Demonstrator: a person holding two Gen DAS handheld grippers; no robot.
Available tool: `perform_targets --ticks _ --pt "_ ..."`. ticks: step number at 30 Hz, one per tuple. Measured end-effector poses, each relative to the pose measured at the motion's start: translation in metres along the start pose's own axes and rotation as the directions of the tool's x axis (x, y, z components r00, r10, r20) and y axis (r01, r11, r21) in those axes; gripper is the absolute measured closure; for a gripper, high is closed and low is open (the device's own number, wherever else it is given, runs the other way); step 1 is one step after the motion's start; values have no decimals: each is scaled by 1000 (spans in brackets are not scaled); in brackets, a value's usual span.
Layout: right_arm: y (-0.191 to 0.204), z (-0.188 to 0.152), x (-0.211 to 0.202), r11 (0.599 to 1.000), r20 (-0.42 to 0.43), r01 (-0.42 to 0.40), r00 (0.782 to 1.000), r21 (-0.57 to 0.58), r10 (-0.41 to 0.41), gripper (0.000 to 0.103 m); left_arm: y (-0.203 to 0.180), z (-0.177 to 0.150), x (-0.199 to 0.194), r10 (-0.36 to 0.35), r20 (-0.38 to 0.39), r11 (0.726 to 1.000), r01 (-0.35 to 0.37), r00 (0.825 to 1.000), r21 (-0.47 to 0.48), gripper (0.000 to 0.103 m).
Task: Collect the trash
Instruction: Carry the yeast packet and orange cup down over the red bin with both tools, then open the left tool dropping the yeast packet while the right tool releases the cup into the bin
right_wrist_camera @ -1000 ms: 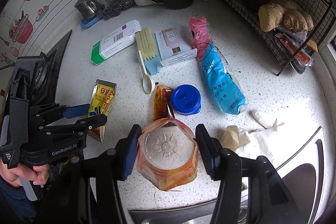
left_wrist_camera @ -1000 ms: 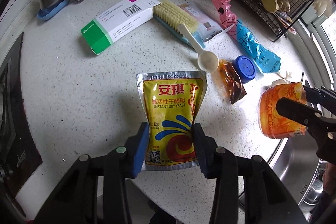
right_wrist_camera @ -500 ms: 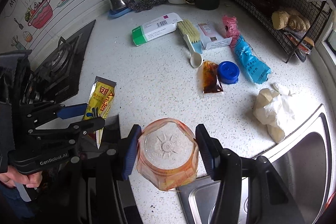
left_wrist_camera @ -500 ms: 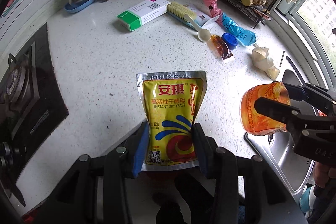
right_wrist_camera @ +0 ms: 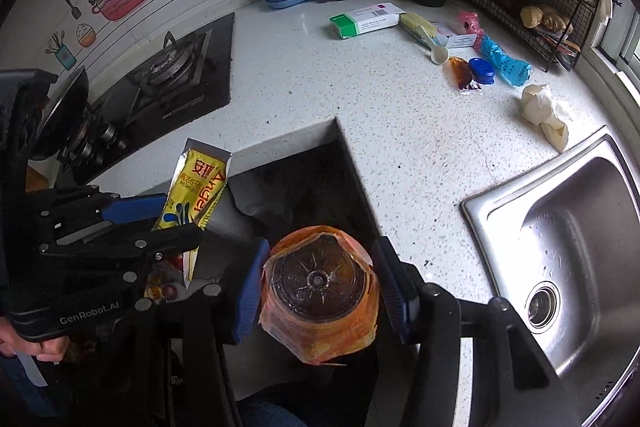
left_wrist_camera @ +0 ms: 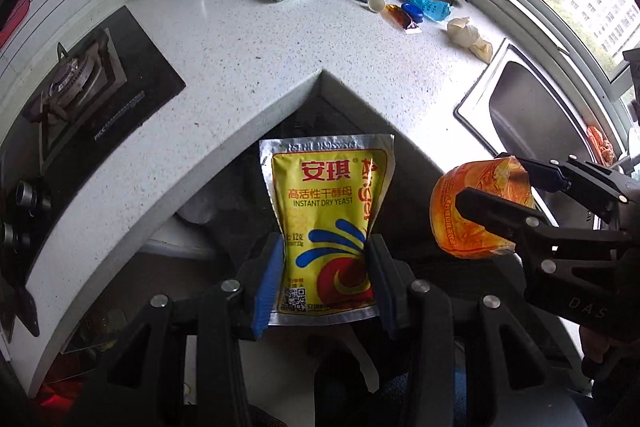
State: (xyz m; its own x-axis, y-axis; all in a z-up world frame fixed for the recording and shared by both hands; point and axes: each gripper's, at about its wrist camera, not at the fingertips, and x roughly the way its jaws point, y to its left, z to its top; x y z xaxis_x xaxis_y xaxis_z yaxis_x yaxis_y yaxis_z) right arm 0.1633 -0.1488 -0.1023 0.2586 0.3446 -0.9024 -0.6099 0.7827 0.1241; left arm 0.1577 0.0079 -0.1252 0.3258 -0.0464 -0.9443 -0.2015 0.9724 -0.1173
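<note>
Off counter's inner corner: left gripper (left_wrist_camera: 326, 279) clamped on yeast packet (left_wrist_camera: 326, 223); right gripper (right_wrist_camera: 320, 293) clamped on orange cup (right_wrist_camera: 320, 291), both clear of counter (right_wrist_camera: 320, 83). Right view alone shows sink drain (right_wrist_camera: 542, 303), left hand (right_wrist_camera: 24, 343); packet face readable only in left view.

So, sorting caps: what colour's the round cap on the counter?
Blue cap; clearest in the right wrist view.

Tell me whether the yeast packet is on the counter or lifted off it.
Lifted. The yeast packet hangs clamped in the left tool, out past the counter edge, touching no surface.
</note>
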Motion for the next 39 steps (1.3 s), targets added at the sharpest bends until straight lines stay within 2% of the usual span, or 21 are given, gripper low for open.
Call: perform_targets --ticks 7,10,14,22,28,31,34,39 --pt "24 -44 23 1000 -47 9 999 28 -8 53 15 -56 25 -13 -64 1000 12 998 -21 63" --pt "30 -58 45 998 -68 48 997 32 -46 53 18 -73 46 2 -76 1000 -3 997 -8 63" --pt "33 -75 79 997 -100 69 993 33 -66 53 24 -89 85 -54 -106 998 51 993 -28 63" --pt "6 -102 161 988 -139 124 984 93 -110 53 34 -114 187 -51 -152 999 50 987 -9 62" --pt "-16 -121 230 978 -158 165 977 123 -145 53 39 -127 273 -81 -165 997 78 983 -26 62" --pt "-25 -131 263 971 -165 185 973 150 -160 53 40 -130 313 -90 -182 996 90 979 -11 62" --pt "-35 -140 294 967 -179 206 967 147 -179 53 41 -133 351 -73 -197 997 72 978 -12 61" --pt "-56 -160 332 957 -210 245 955 154 -211 53 43 -136 403 -97 -205 995 97 974 -6 61"
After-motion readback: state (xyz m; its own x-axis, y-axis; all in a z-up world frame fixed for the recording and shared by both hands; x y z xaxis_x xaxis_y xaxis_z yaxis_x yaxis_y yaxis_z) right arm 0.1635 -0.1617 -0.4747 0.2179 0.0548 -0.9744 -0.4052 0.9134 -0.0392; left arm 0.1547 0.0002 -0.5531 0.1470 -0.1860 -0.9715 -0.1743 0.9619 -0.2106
